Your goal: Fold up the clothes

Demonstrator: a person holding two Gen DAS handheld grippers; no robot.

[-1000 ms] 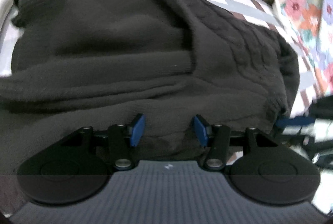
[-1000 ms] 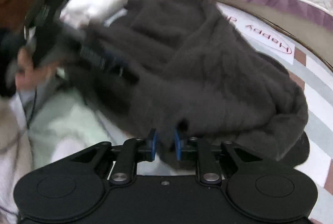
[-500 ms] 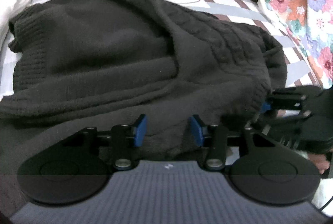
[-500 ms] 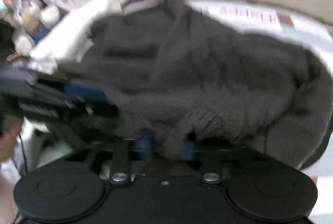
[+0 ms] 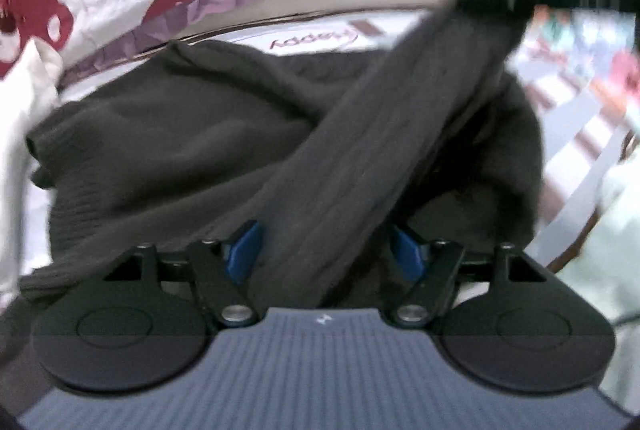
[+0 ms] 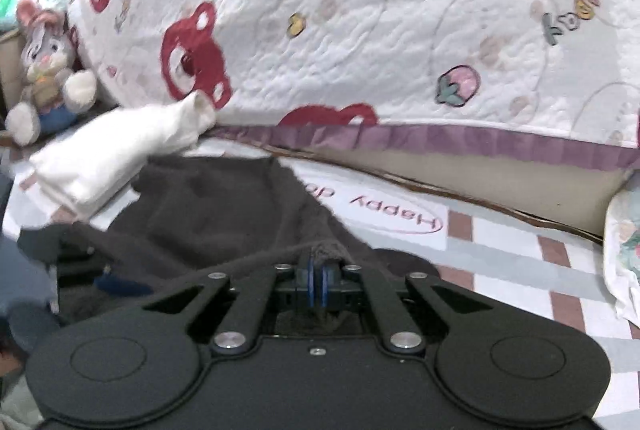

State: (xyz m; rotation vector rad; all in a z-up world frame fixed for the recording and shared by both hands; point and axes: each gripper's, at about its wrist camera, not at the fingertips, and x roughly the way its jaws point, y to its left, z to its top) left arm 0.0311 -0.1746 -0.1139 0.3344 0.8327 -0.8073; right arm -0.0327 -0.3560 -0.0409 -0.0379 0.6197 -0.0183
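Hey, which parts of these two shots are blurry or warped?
Left wrist view: the lifted sweater strip and the right claw above it smear, floral corner too. Right wrist view: quilt sharp but fisheye-bowed; the left edge smears around the left claw.

Both wrist cameras look forward and down from close above a dark sweater (image 5: 168, 150) on a mat. Both views share the quilt (image 6: 360, 30) behind it.

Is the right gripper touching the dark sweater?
Touching. The right wrist view shows the right gripper with its blue fingers shut on an edge of the dark sweater, knit bunched above and below them.
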